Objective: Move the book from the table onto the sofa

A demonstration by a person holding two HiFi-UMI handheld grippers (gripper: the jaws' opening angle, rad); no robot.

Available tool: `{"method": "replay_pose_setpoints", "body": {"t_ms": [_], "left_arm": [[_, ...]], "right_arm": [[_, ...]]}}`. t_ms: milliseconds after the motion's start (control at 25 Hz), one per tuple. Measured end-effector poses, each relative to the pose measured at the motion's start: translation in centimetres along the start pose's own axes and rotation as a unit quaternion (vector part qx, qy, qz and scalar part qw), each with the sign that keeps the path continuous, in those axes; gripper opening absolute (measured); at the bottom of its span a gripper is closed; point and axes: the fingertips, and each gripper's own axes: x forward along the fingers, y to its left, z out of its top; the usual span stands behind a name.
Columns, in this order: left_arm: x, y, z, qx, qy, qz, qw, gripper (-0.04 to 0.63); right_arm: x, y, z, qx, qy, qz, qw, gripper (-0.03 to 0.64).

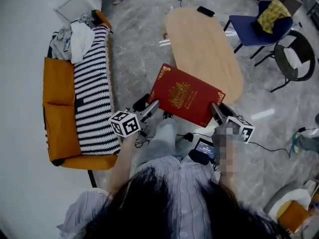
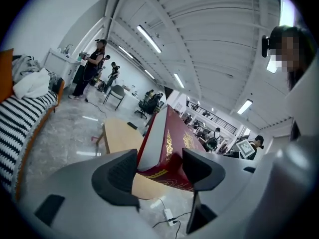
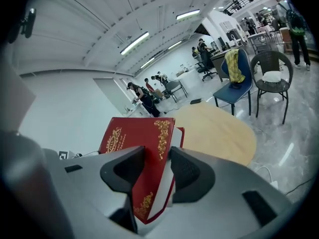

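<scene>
Book (image 1: pixel 185 94): off the table (image 1: pixel 209 49), held in the air beside the sofa (image 1: pixel 60 113).
Left gripper (image 1: pixel 151 107): clamped on one edge.
Right gripper (image 1: pixel 216 109): clamped on the opposite edge.
Recommendation: move both hands together, cover level.

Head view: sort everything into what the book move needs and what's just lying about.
Job: red book, clamped by left gripper and right gripper; wooden table; orange sofa.
Lying about: phone on the table; blue chair; dark round chair; clothes on the sofa.

L gripper (image 2: pixel 159 157) clamps red book (image 2: pixel 174 143) at corner; wooden table (image 2: pixel 117 133) behind, sofa (image 2: pixel 20 121) left.
</scene>
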Motion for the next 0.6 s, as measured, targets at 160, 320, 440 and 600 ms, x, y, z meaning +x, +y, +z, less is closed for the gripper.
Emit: {"method": "replay_pose_setpoints", "body": {"t_ms": [160, 320, 440, 600], "left_arm": [[-3.8, 2.0, 0.6, -0.013, -0.030, 0.034, 0.9989, 0.291], [-8.3, 5.9, 1.8, -0.036, -0.056, 0.064, 0.9958, 0.291], [-9.5, 7.0, 2.1, -0.047, -0.078, 0.089, 0.9919, 0.291], [-11.4, 9.1, 2.6, -0.056, -0.100, 0.114, 0.9868, 0.288]], "right_arm": [[2.3, 3.2, -0.5, -0.022, 0.022, 0.025, 0.999, 0.175], [6.3, 8.1, -1.3, -0.044, 0.051, 0.046, 0.997, 0.175], [8.2, 9.5, -0.9, -0.062, 0.069, 0.067, 0.993, 0.173], [11.3, 11.6, -0.9, -0.081, 0.089, 0.088, 0.989, 0.173]]}}
